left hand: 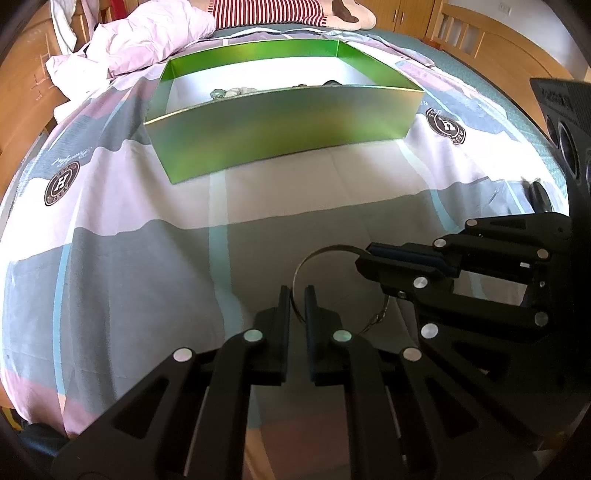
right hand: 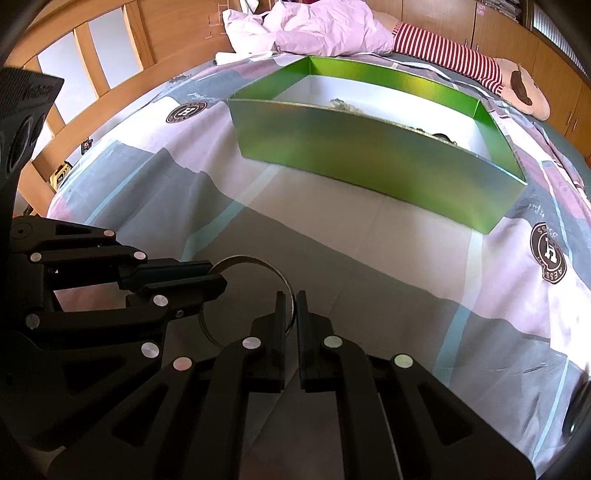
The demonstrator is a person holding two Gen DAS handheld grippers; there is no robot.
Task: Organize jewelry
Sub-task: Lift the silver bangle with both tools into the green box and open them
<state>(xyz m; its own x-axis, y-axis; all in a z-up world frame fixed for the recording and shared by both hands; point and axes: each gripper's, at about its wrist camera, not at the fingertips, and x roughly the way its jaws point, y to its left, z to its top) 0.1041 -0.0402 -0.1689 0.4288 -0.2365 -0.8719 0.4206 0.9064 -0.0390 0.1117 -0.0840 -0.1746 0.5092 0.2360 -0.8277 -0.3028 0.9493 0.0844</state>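
Both grippers are down low over the bed here, and both have hold of the same thin metal bangle [left hand: 325, 253]. The left gripper [left hand: 297, 295] has its fingers pinched tight on the near-left arc of the ring, while the right gripper [left hand: 364, 258] comes in from the side and clamps the far-right arc. From the right wrist view it's the mirror: the right gripper [right hand: 290, 301] is closed on the ring's edge and the left gripper [right hand: 218, 275] bites the opposite side, the bangle [right hand: 243, 260] held between them just above the patterned bedsheet [left hand: 129, 258]. Beyond it sits the open green box [left hand: 280, 125], white inside, with a few small pieces of jewelry [left hand: 232, 91] lying along its near wall. A rumpled pink duvet [left hand: 155, 33] is bunched up behind the box.
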